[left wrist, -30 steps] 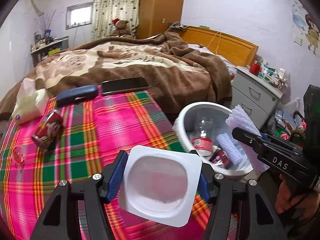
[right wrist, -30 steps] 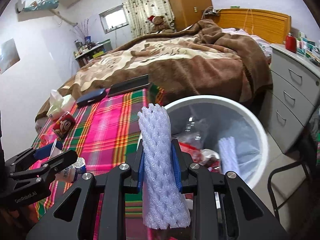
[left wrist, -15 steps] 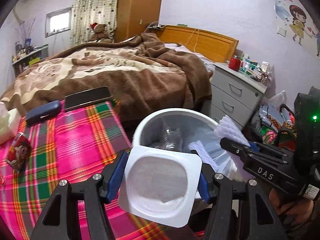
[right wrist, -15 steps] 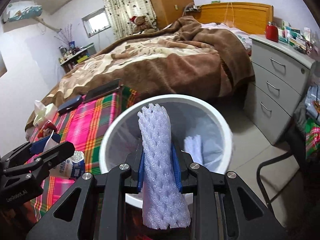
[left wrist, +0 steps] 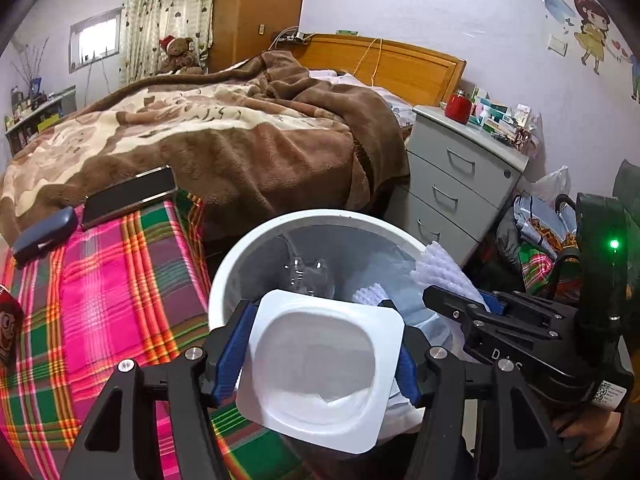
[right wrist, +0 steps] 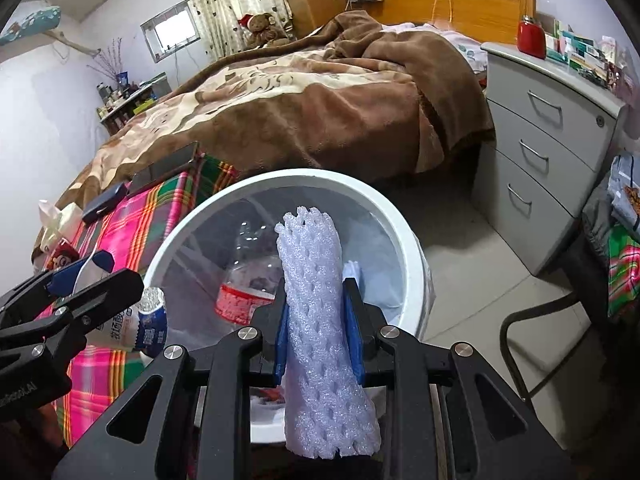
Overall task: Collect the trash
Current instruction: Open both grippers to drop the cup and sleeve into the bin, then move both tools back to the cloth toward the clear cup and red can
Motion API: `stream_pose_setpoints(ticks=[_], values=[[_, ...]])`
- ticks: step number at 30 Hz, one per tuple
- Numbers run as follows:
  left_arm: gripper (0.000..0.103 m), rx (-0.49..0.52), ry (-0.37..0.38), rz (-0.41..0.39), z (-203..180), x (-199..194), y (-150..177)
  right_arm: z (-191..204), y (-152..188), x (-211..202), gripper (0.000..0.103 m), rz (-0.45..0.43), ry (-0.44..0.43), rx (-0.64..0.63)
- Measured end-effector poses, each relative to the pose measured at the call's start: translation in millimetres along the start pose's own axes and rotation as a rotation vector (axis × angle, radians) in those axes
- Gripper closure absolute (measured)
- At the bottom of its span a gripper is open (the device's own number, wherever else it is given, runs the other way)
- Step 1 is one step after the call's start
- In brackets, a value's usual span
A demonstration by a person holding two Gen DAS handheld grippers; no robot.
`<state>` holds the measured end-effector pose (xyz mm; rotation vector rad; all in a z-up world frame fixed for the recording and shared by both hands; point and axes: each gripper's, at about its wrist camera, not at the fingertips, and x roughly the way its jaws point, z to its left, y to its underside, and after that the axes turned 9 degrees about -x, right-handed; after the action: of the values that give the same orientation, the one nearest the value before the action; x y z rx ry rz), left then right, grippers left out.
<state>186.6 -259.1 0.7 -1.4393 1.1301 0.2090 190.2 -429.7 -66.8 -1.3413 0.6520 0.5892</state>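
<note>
Over the white bin [right wrist: 404, 232], the right tool [right wrist: 319, 334] pinches an upright foam net sleeve [right wrist: 320, 320] while the left tool [left wrist: 320, 354] clamps a white yogurt cup [left wrist: 320, 364] beside the plaid worktop [left wrist: 100, 300].

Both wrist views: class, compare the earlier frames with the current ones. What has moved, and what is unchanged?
Both grippers have swung from the plaid tablecloth toward the white trash bin, whose mouth now lies under them. The left gripper still clamps the white yogurt cup; the right gripper still clamps the foam fruit net. Nothing has been dropped.
</note>
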Motion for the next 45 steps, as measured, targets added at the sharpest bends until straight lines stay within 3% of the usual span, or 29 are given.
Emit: stream_pose_setpoints(ticks=[4, 8, 9, 28, 45], values=[[0.04, -0.008, 0.003, 0.018, 0, 9, 0, -2, 0, 1, 0.073, 0.012, -0.001, 0.0], [0.034, -0.03, 0.02, 0.02, 3, 11, 0, -4, 0, 2, 0.05, 0.016, 0.005, -0.002], [0.032, -0.034, 0.027, 0.017, 4, 11, 0, -4, 1, 1, 0.05, 0.011, -0.002, 0.0], [0.031, -0.063, -0.001, -0.02, 18, -20, 10, 9, 2, -14, 0.049, -0.021, 0.006, -0.003], [0.031, -0.123, -0.065, -0.099, 56, -80, 32, 50, 5, -28, 0.049, -0.057, -0.026, -0.064]])
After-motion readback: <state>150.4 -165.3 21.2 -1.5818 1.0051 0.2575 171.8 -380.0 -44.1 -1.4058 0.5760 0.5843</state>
